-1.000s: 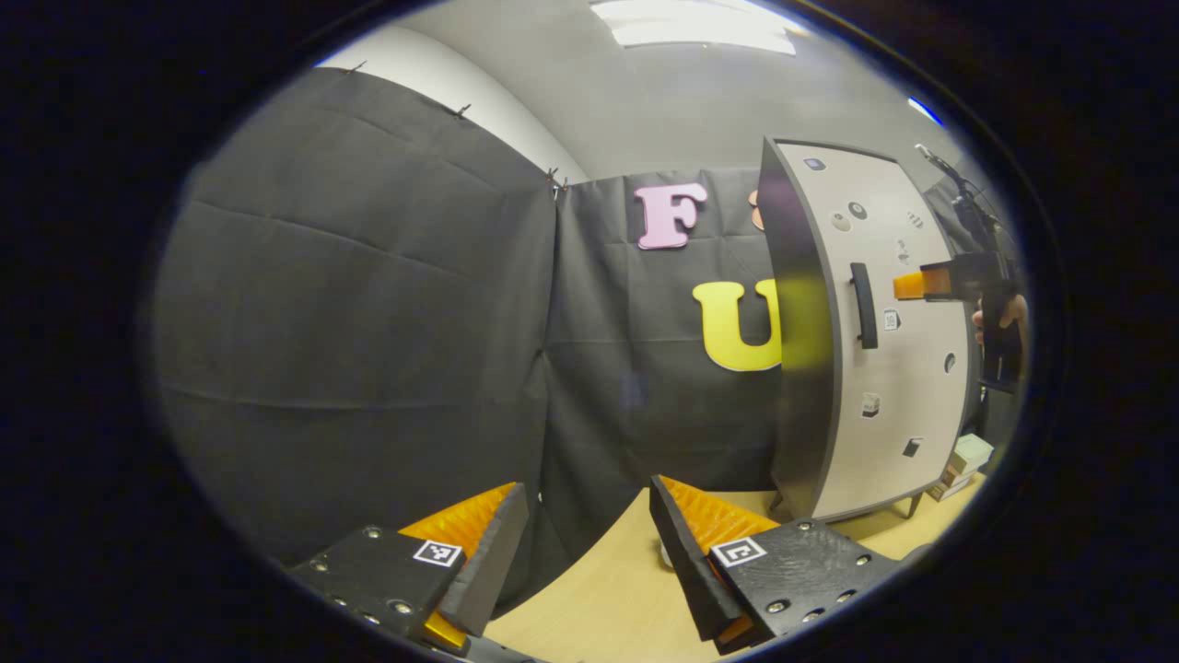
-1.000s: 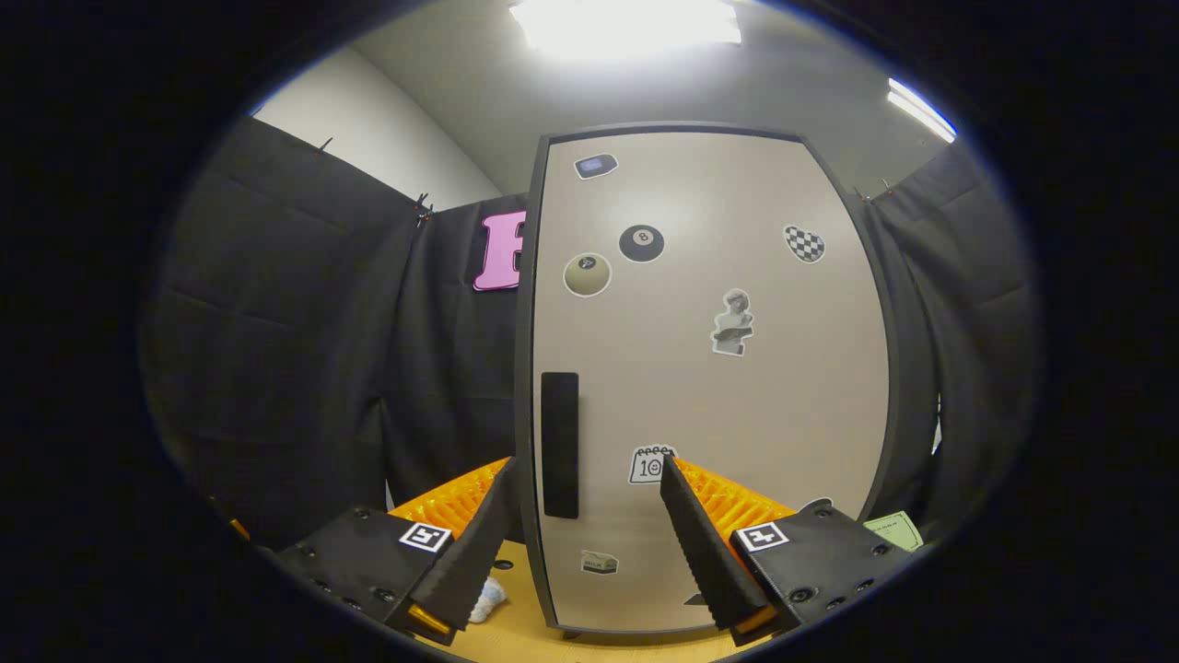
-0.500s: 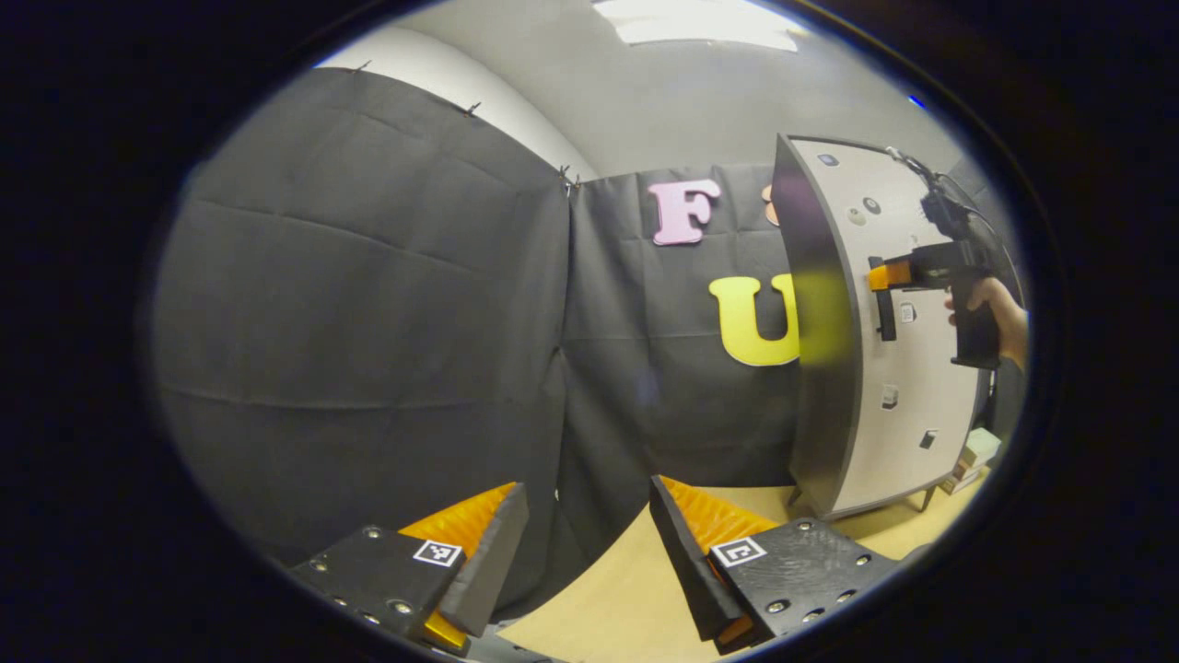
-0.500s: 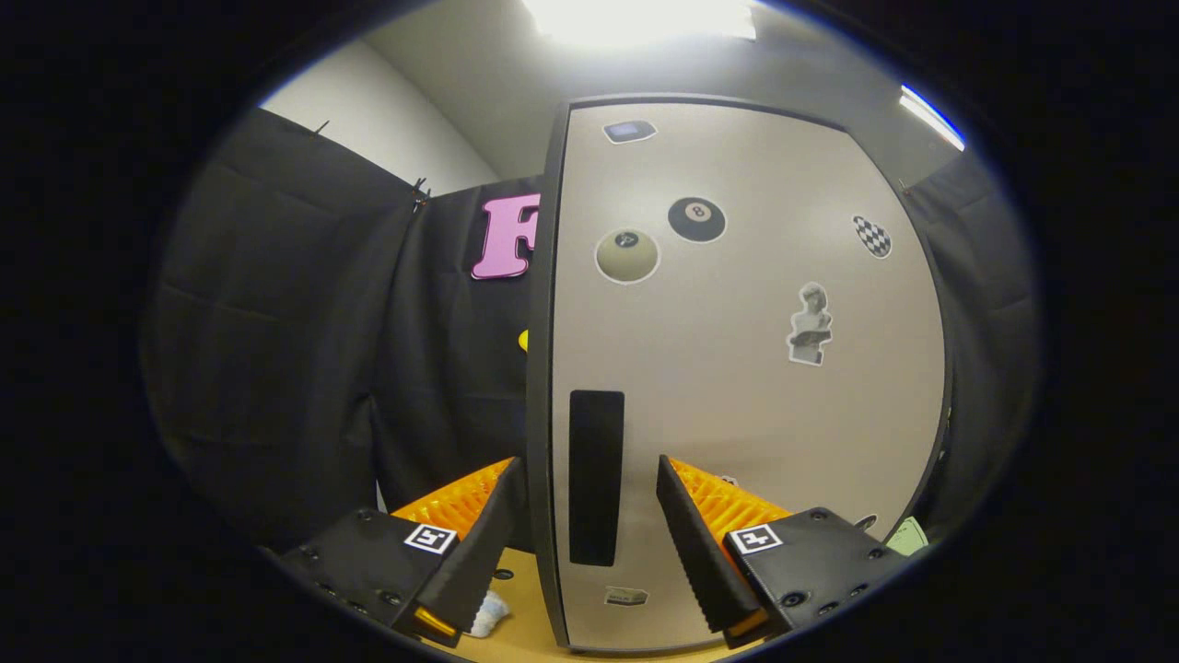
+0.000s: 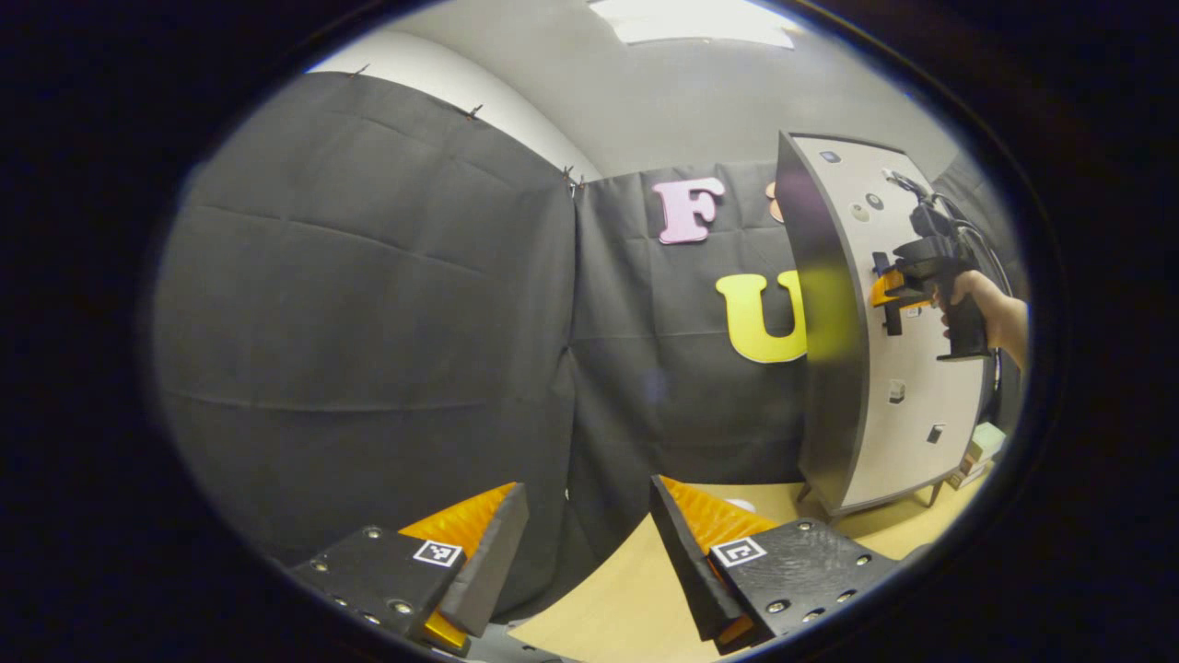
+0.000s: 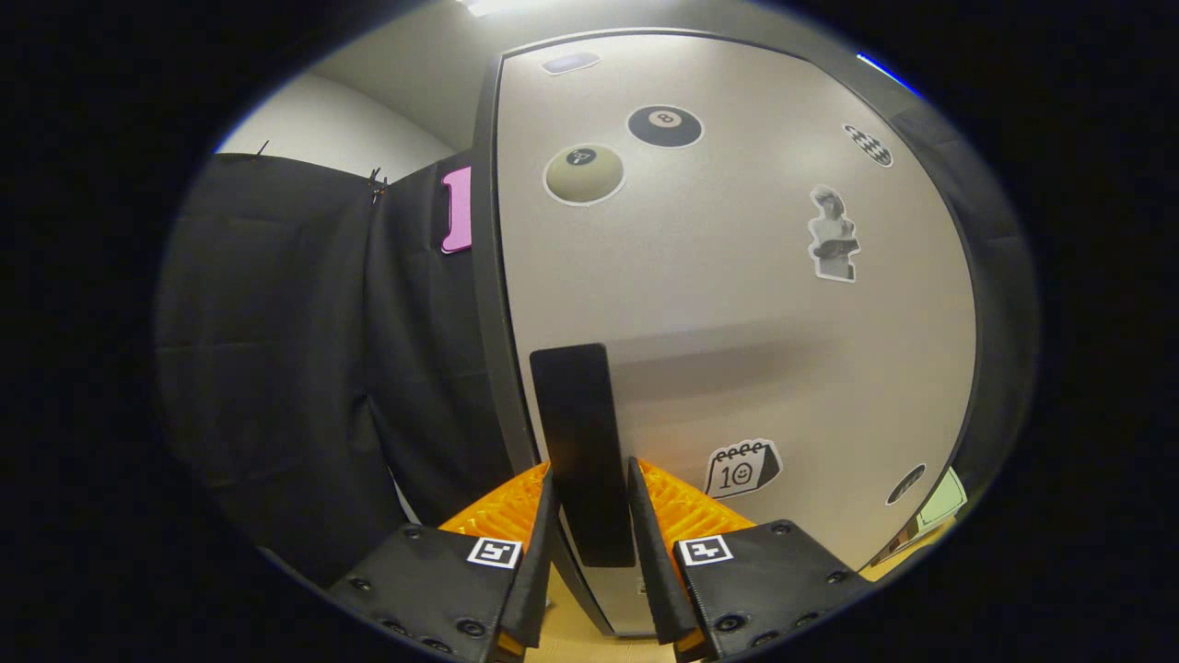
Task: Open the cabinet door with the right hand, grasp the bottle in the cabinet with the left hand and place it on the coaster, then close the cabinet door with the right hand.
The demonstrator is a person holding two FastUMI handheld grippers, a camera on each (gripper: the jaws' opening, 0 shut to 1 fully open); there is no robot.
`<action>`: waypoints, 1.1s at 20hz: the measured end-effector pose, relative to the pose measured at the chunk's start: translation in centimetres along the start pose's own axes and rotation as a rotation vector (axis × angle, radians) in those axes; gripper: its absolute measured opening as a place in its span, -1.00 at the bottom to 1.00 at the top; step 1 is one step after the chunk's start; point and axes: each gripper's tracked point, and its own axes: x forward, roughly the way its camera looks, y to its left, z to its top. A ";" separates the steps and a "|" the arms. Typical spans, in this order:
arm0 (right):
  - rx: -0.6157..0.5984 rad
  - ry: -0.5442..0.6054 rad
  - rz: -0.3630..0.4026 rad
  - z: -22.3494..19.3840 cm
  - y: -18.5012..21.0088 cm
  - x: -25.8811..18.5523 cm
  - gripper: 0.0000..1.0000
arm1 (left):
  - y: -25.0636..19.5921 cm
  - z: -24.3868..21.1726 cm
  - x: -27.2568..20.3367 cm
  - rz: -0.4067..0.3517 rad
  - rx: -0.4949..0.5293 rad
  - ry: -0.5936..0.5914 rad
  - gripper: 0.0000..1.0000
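The cabinet's beige door (image 6: pixel 737 304), dotted with stickers, looms close in the right gripper view and sits flush against the dark cabinet side (image 5: pixel 829 350). My right gripper (image 6: pixel 589 465) is shut on the lower part of the door's black vertical handle (image 6: pixel 576 414), one finger on each side. From the left gripper view I see that right gripper (image 5: pixel 886 290), held by a hand (image 5: pixel 990 313), at the handle. My left gripper (image 5: pixel 588 485) is open and holds nothing, low over the wooden table (image 5: pixel 626 599), facing the cloth wall. The closed door hides the bottle.
A small white thing (image 5: pixel 737 505) lies on the table just beyond the left gripper's right finger. Boxes (image 5: pixel 976 451) are stacked right of the cabinet. Black cloth walls close off the left and the back.
My right gripper moved in on the cabinet door and its fingers went from wide open to shut on the handle. The left gripper stayed open and drifted slightly.
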 end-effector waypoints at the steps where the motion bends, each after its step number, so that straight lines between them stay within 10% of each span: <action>1: -0.022 0.002 -0.004 0.1 -0.1 0.1 -0.12 | 0.0 0.1 0.0 -0.007 0.001 -0.001 0.65; 5: -0.062 0.017 0.008 -0.1 -0.1 -0.3 -0.60 | -0.2 0.5 -0.1 -0.046 0.007 -0.018 0.65; 22: -0.050 0.092 0.241 -0.3 -1.6 -4.2 -0.60 | -13.3 3.9 -0.4 -0.288 -0.002 -0.057 0.65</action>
